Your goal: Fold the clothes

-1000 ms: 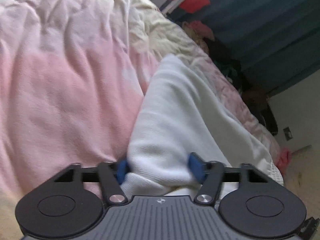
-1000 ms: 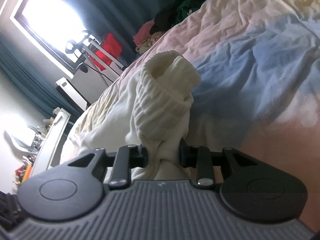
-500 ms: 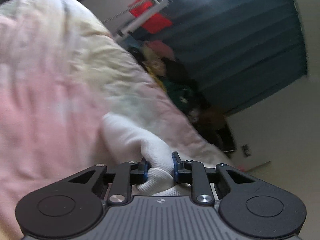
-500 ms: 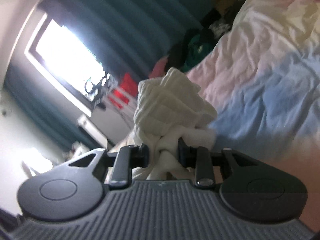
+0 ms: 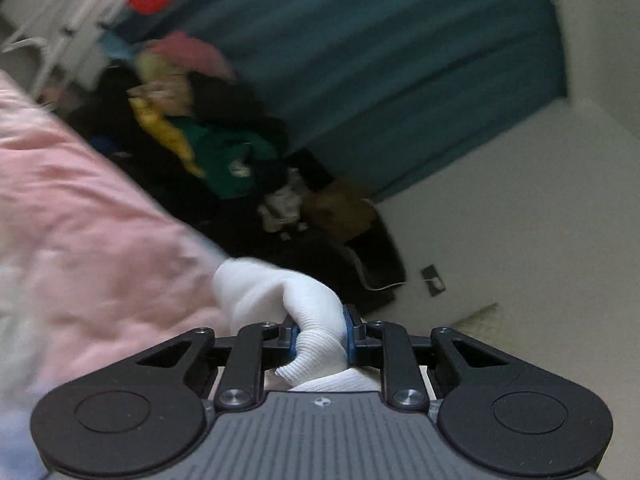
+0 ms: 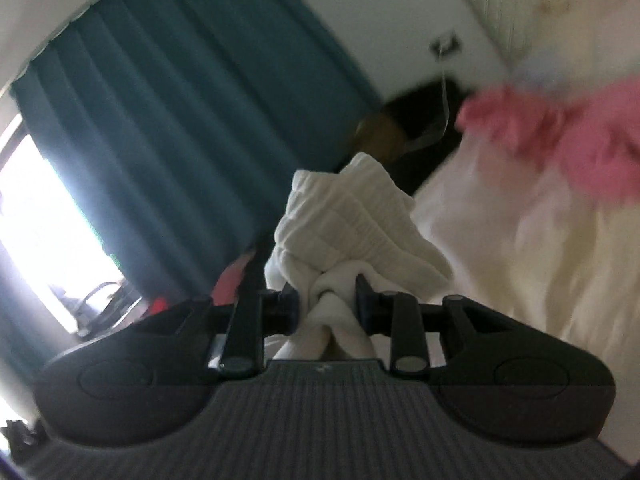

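Between each gripper's clenched jaws, left gripper and right gripper, bunches the soft, ribbed white knit, over a rumpled quilt.

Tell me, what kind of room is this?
Probably a bedroom: a pink bedspread covers a bed, teal curtains hang by a bright window, and a pile of clothes lies beside the bed.

left gripper jaws clamp white garment | pink duvet left
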A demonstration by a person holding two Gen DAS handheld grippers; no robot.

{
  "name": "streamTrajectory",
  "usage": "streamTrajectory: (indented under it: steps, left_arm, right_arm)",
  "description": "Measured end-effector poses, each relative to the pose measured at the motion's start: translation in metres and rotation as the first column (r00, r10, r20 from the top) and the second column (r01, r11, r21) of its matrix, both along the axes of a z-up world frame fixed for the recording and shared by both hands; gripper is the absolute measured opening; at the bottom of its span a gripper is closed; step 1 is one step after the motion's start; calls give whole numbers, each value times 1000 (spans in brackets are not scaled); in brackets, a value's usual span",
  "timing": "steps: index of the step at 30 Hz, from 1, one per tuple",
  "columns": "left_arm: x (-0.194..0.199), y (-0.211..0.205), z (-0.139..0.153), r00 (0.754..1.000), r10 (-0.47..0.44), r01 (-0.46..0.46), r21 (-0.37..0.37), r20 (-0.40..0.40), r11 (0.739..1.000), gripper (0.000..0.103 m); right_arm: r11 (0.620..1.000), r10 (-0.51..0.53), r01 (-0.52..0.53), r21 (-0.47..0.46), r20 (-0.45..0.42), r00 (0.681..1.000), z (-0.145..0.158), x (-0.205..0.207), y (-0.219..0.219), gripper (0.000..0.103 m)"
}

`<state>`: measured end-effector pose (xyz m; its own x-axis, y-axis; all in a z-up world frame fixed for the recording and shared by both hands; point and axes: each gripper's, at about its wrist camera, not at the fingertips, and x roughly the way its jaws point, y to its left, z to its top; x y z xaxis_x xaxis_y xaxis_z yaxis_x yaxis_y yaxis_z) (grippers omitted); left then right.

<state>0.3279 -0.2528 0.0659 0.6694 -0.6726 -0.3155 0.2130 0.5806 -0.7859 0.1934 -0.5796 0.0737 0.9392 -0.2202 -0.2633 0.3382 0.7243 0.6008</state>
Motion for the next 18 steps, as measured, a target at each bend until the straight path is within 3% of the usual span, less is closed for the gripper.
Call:
streamTrajectory:
  steps: [3, 6, 8, 9, 10, 13, 18]
  left_arm:
    - [10, -38, -49, 998, -67, 66, 135, 0, 989, 23]
    - [11, -59, -105, 990, -128, 138, 265, -54, 954, 23]
    - [5, -59, -142, 981, -161, 189, 327, -111, 926, 22]
    - [0, -53, -153, 978, -182, 207, 343, -103, 916, 23]
    - [-5, -48, -163, 975, -202, 222, 359, -93, 906, 23]
    - [-7, -41, -168, 966, -247, 254, 390, -70, 885, 24]
    - [-7, -43, -147, 972, -232, 221, 499, -40, 838, 38]
  right_arm:
    - [997, -77, 77, -4, -48, 996, -47, 6, -25, 31]
    - [993, -101, 111, 48, -168, 981, -123, 0, -35, 31]
    - [976, -94, 144, 166, -277, 956, -176, -17, -36, 31]
    - [960, -84, 165, 225, -330, 940, -203, -26, -37, 30]
    - [940, -78, 177, 291, -321, 944, -224, -41, -37, 30]
    - [937, -74, 147, 318, -230, 970, -241, -67, -36, 30]
    - [973, -76, 142, 183, -327, 942, -214, -64, -23, 31]
